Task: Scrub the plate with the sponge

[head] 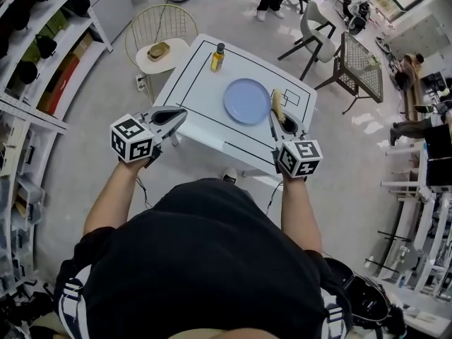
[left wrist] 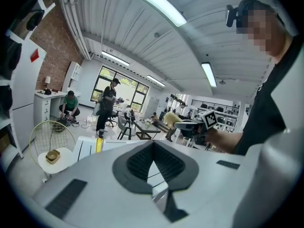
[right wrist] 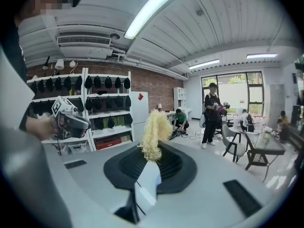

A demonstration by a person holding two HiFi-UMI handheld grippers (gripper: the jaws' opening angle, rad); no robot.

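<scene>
A round blue plate (head: 247,101) lies flat near the middle of the white table (head: 198,97). My right gripper (head: 277,113) hovers at the plate's right edge, shut on a yellow fibrous sponge (head: 277,104). In the right gripper view the sponge (right wrist: 153,133) sticks up from between the jaws. My left gripper (head: 181,112) is held off the table's front left corner, shut with nothing in it, its dark pads (left wrist: 152,163) meeting at the tip. A bottle of yellow liquid (head: 217,57) stands upright behind the plate.
A small round side table (head: 161,56) with a yellow bowl (head: 158,50) and a wire chair (head: 161,25) stand left of the table. Shelving (head: 42,55) lines the left wall. Chairs and a dark table (head: 360,66) stand at the back right, and people are farther off.
</scene>
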